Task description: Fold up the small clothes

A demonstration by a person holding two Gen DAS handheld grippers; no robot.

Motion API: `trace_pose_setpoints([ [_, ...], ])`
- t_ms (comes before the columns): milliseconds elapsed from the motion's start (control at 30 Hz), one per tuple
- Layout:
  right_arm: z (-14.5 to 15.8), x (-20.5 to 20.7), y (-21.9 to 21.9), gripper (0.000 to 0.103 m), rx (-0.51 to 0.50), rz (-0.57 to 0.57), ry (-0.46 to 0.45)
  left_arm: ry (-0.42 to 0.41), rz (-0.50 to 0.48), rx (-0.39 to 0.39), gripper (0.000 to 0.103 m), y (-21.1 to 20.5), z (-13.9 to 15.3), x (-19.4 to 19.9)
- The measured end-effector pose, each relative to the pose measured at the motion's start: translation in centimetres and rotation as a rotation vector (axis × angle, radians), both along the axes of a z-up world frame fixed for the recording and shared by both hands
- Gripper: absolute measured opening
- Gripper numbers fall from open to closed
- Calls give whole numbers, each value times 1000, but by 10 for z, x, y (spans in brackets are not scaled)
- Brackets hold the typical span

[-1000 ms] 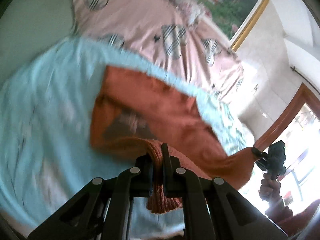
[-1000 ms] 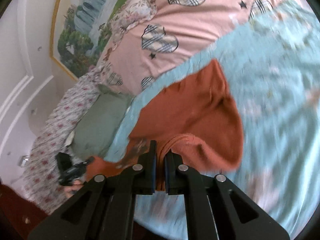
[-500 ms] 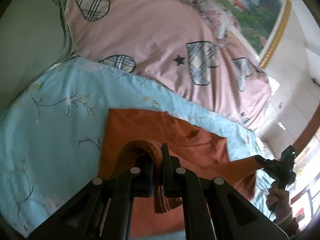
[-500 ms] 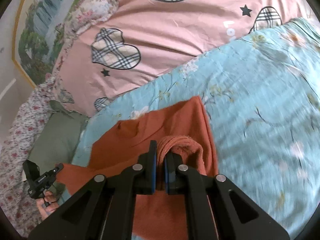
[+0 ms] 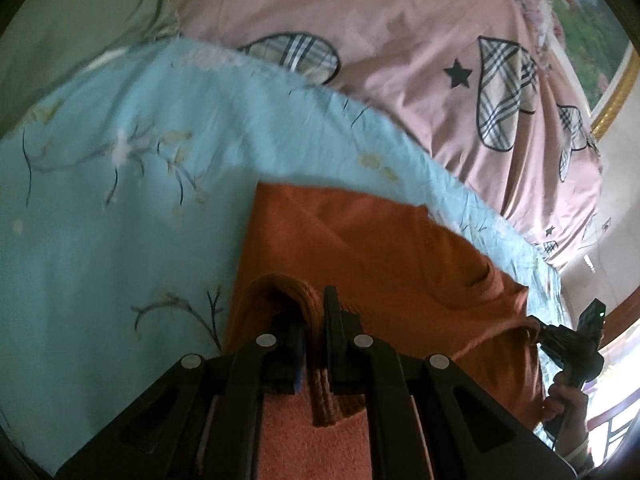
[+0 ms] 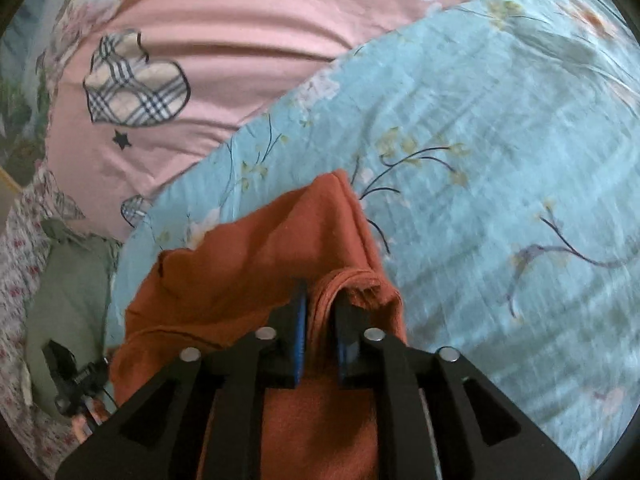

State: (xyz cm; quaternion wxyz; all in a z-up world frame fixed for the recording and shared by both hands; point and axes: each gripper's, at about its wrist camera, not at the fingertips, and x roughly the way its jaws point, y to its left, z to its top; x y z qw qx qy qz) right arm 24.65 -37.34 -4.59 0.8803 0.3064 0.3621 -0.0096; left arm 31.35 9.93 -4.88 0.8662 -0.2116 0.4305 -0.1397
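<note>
Swinging down toward the bed, both hand-held tools carry the rust-orange garment (image 5: pixel 360 248) low over the pale blue floral sheet (image 5: pixel 100 200). Starting at the left: the left gripper (image 5: pixel 314 328) has its fingers clenched on a ribbed hem of the garment, a thick roll of knit bunched between them and a tail hanging below. A second ago this view was a blur with the cloth stretched up in the air; now the far edge of the garment lies across the sheet in a fairly straight line, and the pink quilt with plaid hearts (image 5: pixel 400 20) sits just beyond it.

Moving across: the cloth spans between the two tools, its middle sagging with a few soft creases. From the right wrist view the garment (image 6: pixel 256 264) rises to a peak against the sheet, still humped rather than flat.

Over on the right: the right gripper (image 6: pixel 320 320) is likewise clamped on a rolled edge of the garment, fabric pinched tight between its blue-lined fingers. Compared with half a second ago, the cloth fills more of the frame and the sheet looks closer, so the lowering seems nearly done.

My read: this is the lay-out stage, spreading the piece before any fold. The garment is not yet fully settled, and both grips hold bunched fabric, so a wrinkled corner on release looks like the risk.
</note>
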Motion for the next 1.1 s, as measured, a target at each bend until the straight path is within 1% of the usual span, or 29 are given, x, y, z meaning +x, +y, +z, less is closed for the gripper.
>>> trace_pose_setpoints([
  [33, 6, -8, 1, 22, -16, -11, -14, 10, -5, -15, 9, 1, 0, -5],
  [67, 11, -17, 3, 24, -41, -22, -34, 2, -17, -32, 11, 1, 4, -13],
  [133, 24, -34, 14, 29, -98, -23, -86, -32, -50, -46, 20, -4, 14, -36],
  [167, 28, -40, 22, 30, -109, -1, -99, -48, -69, -46, 27, -8, 18, -48],
  [200, 30, -44, 35, 30, -113, 51, -112, -63, -96, -50, 31, -16, 20, -61],
  [267, 26, -45, 60, 30, -112, 174, -112, -63, -150, -72, 32, -33, 21, -77],
  [300, 21, -44, 78, 30, -108, 264, -99, -53, -203, -85, 32, -47, 18, -84],
  [333, 16, -43, 90, 30, -112, 319, -90, -45, -242, -82, 32, -59, 16, -88],
  [400, 2, -36, 117, 30, -155, 437, -34, -27, -295, -41, 32, -83, 9, -90],
  [467, -11, -26, 130, 30, -237, 485, 39, -5, -322, 0, 32, -98, 2, -84],
  [500, -17, -19, 132, 30, -285, 483, 71, 19, -326, 36, 32, -104, -5, -76],
  [533, -21, -12, 128, 30, -301, 472, 85, 34, -313, 69, 32, -106, -11, -66],
  [567, -21, -4, 122, 30, -303, 451, 86, 40, -304, 78, 24, -105, -13, -59],
  [600, -19, 8, 111, 30, -336, 396, 95, 46, -288, 81, 14, -101, -15, -49],
  [633, -15, 18, 100, 30, -358, 342, 99, 54, -264, 84, 12, -95, -15, -35],
  [667, -12, 25, 90, 30, -355, 305, 92, 59, -235, 85, 9, -88, -14, -19],
  [700, -6, 31, 77, 30, -357, 240, 81, 59, -206, 81, 9, -80, -10, -4],
  [733, -1, 36, 64, 30, -360, 175, 71, 52, -163, 94, 9, -72, -5, 10],
  [767, 5, 37, 48, 30, -343, 103, 54, 42, -130, 119, 10, -67, -1, 17],
  [800, 9, 35, 39, 30, -317, 64, 41, 29, -87, 151, 11, -59, 3, 25],
  [833, 12, 31, 29, 30, -273, 30, 26, 18, -47, 158, 13, -49, 10, 33],
  [867, 14, 26, 24, 30, -242, 18, 15, 13, -25, 155, 21, -43, 13, 35],
  [900, 16, 19, 23, 30, -226, 15, 4, 5, -1, 150, 29, -36, 18, 35],
  [967, 17, 2, 31, 30, -225, 33, -8, -20, 25, 116, 35, -22, 24, 24],
  [1100, 5, -26, 55, 30, -185, 97, -1, -37, 16, 63, 36, -12, 24, -17],
])
